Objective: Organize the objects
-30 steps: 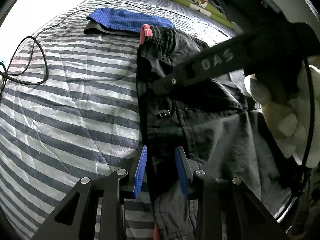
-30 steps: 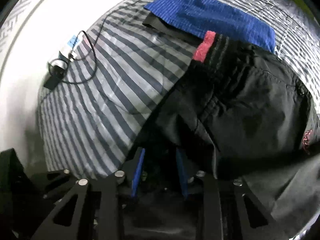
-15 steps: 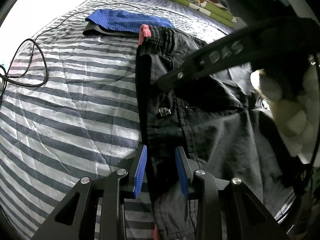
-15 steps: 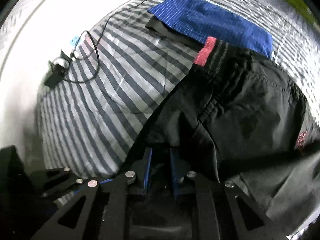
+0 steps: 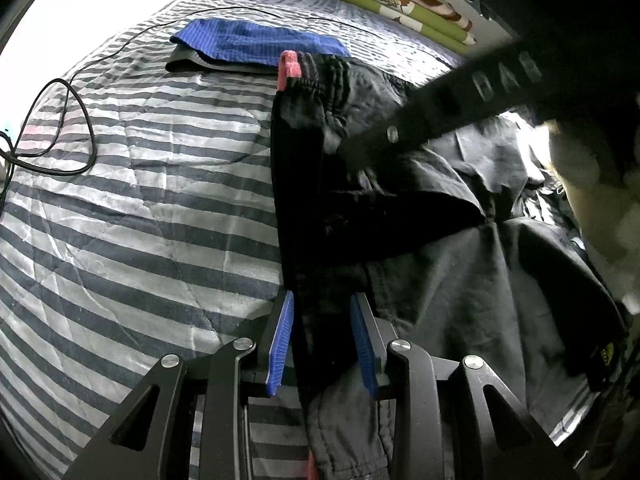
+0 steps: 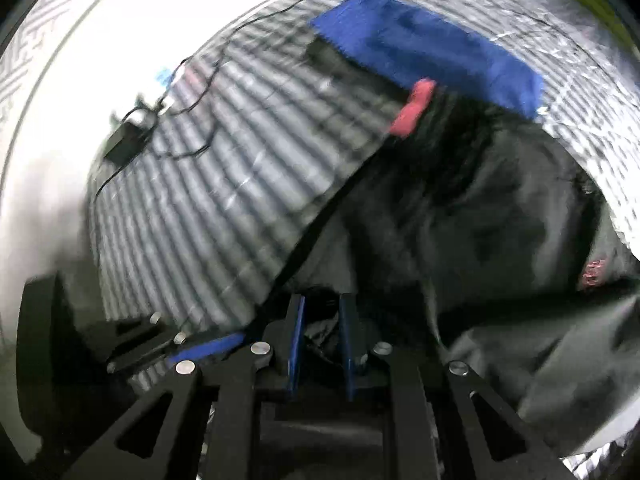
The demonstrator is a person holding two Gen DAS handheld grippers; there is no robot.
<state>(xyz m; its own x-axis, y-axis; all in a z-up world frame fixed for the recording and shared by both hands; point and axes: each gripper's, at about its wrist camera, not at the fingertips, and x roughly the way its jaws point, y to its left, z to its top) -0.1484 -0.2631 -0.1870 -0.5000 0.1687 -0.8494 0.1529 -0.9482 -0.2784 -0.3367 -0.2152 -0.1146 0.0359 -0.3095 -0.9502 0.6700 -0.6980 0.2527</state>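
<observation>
Left wrist view: the left gripper [image 5: 322, 338] has its blue pads closed on the folded edge of the black trousers [image 5: 400, 220], cloth bunched between them; judged as an anchor, pinning the near end so the fold stays straight. The trousers lie lengthwise on the striped bedsheet [image 5: 140, 220], waistband at the far end with a pink-red trim [image 5: 289, 69] showing, touching a folded blue cloth [image 5: 256, 42] that sits on a darker folded item. The right gripper's arm [image 5: 460, 104] crosses over the trousers from the right, its tips hidden in dark cloth. A black cable [image 5: 60, 132] loops on the sheet at left; a green patterned blanket [image 5: 400, 0] is stacked far back. Right wrist view, blurred: the right gripper [image 6: 322, 344] is clamped on a wad of the same black fabric, pads close together with cloth between; likely lifting a layer to fold over. The trousers look matte, creased, thin and limp, with an elastic gathered waist and a small red mark [image 6: 595, 272] at the right. The fabric drapes from the grip towards the waistband. Blue cloth and cable appear beyond.
</observation>
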